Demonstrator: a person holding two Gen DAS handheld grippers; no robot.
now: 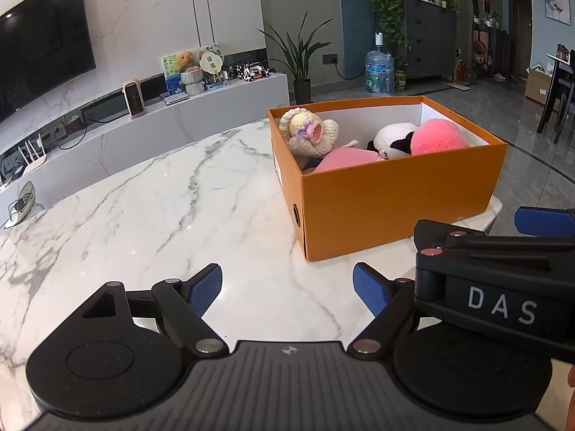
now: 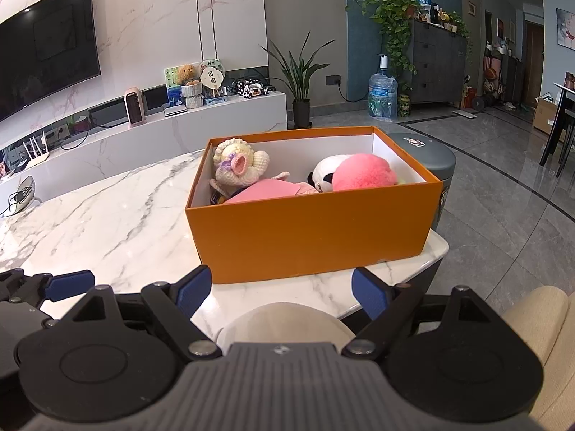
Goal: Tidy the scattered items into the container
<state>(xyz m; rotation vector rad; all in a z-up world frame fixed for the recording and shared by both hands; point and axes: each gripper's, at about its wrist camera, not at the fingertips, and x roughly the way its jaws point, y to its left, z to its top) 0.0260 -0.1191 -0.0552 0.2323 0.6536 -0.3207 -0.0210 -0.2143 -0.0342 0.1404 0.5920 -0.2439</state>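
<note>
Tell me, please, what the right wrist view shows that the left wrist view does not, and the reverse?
Only the right wrist view shows the grey lidded bin behind the box and a beige cushion below the open, empty right gripper. Only the left wrist view shows the box's round end hole and the open, empty left gripper head-on. Both show the orange box on the marble table, holding a crocheted doll, panda plush and pink pompom.

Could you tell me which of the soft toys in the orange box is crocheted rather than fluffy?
The cream doll at the box's left end; its knitted yarn shows, unlike the fluffy pink ball and panda at the right.
</note>
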